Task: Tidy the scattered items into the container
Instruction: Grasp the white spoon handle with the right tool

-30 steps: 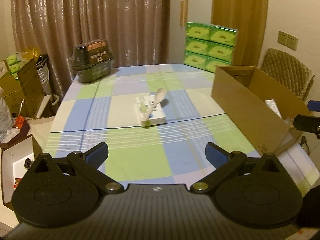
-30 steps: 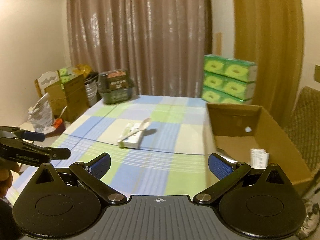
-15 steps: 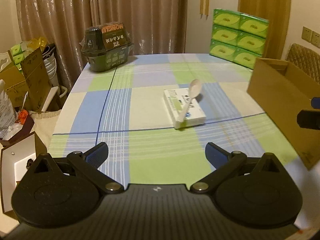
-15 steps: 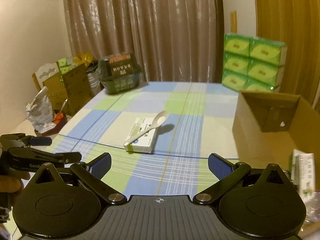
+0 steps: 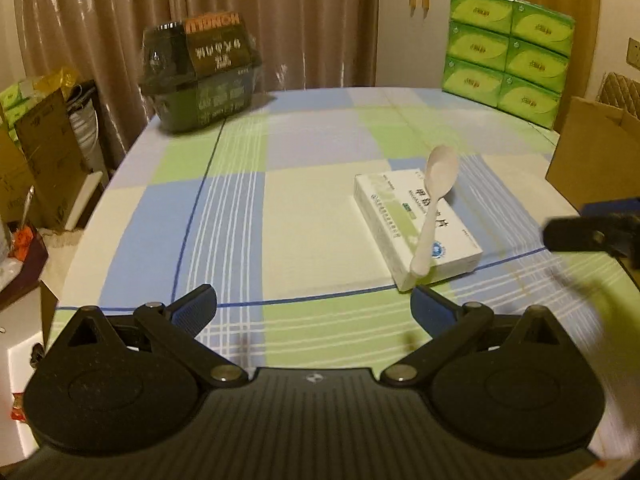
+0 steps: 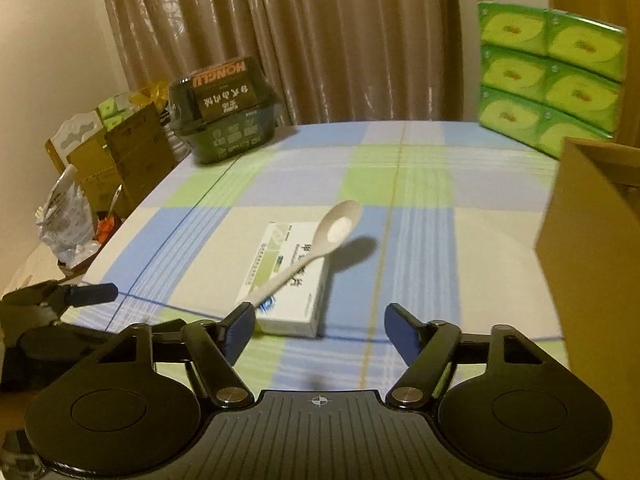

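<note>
spoon (image 6: 320, 246): white plastic, lies slantwise on top of the white medicine box (image 6: 286, 280), bowl overhanging the far end, handle tip off the near corner; centre of right wrist view.
why so: judged a stacked pair, spoon must come off first or ride along with the box.
medicine box: flat on the checked counter (image 5: 248, 216), right of centre in left wrist view.
container: cardboard box (image 6: 592, 256) at right edge of frame, open top, well apart from the spoon.
right tongs (image 6: 318, 330): jaws have just been closing, part open now, nothing pinched; left pad just beside the spoon handle tip, box's near end between the jaws.
left tongs (image 5: 314, 308): wide open, empty, over bare cloth; its right pad sits near the box corner.
around: dark food tub (image 5: 200, 72) upper left on counter, green tissue packs (image 5: 504, 48) upper right, curtain behind.
in the way: nothing between box and container; the other tongs crowd from the side.
</note>
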